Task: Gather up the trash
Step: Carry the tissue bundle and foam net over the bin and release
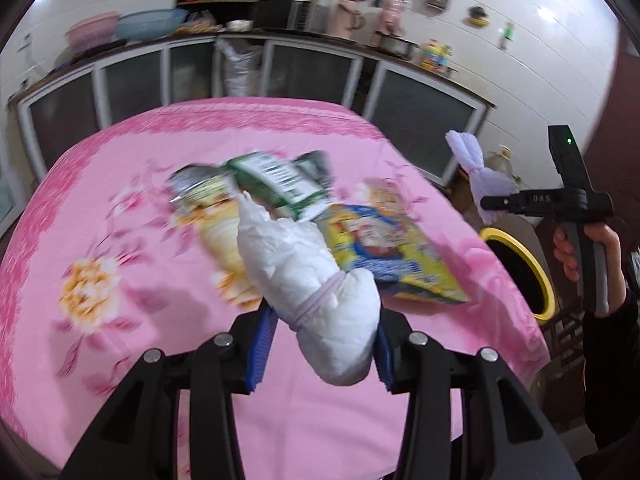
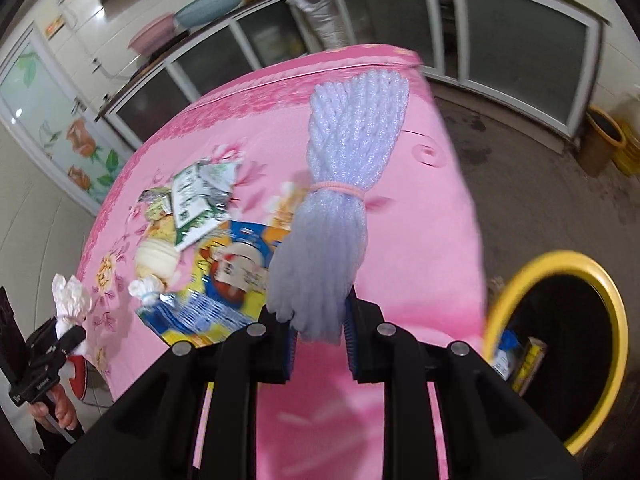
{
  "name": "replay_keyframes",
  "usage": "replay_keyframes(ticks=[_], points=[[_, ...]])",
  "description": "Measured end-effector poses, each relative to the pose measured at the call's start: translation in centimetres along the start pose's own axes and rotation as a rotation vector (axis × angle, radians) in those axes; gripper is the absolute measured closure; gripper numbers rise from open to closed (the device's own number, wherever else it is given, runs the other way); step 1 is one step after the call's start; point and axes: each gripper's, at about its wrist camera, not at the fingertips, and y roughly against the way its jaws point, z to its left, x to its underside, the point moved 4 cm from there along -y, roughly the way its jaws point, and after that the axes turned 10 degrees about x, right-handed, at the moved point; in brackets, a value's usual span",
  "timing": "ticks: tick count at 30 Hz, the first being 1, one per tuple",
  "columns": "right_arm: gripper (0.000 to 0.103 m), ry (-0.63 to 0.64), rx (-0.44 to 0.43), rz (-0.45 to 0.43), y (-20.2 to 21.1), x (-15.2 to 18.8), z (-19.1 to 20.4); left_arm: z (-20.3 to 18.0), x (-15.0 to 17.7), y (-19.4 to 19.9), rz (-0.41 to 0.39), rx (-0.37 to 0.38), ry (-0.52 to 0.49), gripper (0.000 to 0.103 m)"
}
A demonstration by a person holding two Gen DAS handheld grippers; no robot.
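My left gripper (image 1: 320,344) is shut on a white crumpled paper bundle (image 1: 304,276) tied with a pink band, held above the pink tablecloth (image 1: 120,208). My right gripper (image 2: 320,340) is shut on a pale lavender foam-net bundle (image 2: 344,184) tied with a pink band, held over the table's right side beside the yellow-rimmed bin (image 2: 560,352). The right gripper with its bundle (image 1: 480,176) also shows in the left wrist view. On the cloth lie a green packet (image 1: 280,180), a yellow-blue wrapper (image 1: 384,252) and a cream wrapper (image 1: 212,216).
The black bin with a yellow rim (image 1: 520,272) stands on the floor off the table's right edge and holds some trash (image 2: 516,356). A small white tied bundle (image 2: 146,290) lies on the cloth. Cabinets (image 1: 280,68) line the far wall.
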Motion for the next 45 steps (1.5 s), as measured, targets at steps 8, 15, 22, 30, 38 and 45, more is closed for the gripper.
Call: replay_keyframes(ticks=[8, 15, 22, 30, 38, 45], points=[[0.083, -0.126, 0.066, -0.033, 3.5, 3.5, -8.3, -7.2, -3.2, -5.6, 0.032, 0.115, -0.115, 0.063], [0.083, -0.224, 0.132, -0.071, 6.3, 5.3, -14.5, -14.4, -5.9, -10.3, 0.053, 0.203, -0.209, 0.063], [0.083, -0.305, 0.176, -0.097, 7.8, 7.1, -19.2, -21.1, -7.3, -15.1, 0.093, 0.273, -0.280, 0.063], [0.083, -0.351, 0.193, -0.083, 7.4, 9.2, -22.1, -27.2, -7.2, -19.6, 0.139, 0.327, -0.328, 0.063], [0.083, -0.380, 0.191, -0.061, 6.4, 10.8, -23.6, -30.9, -7.0, -23.6, 0.178, 0.322, -0.362, 0.063], [0.083, -0.399, 0.189, -0.025, 4.8, 11.7, -24.5, -32.8, -6.1, -26.3, 0.213, 0.326, -0.371, 0.063]])
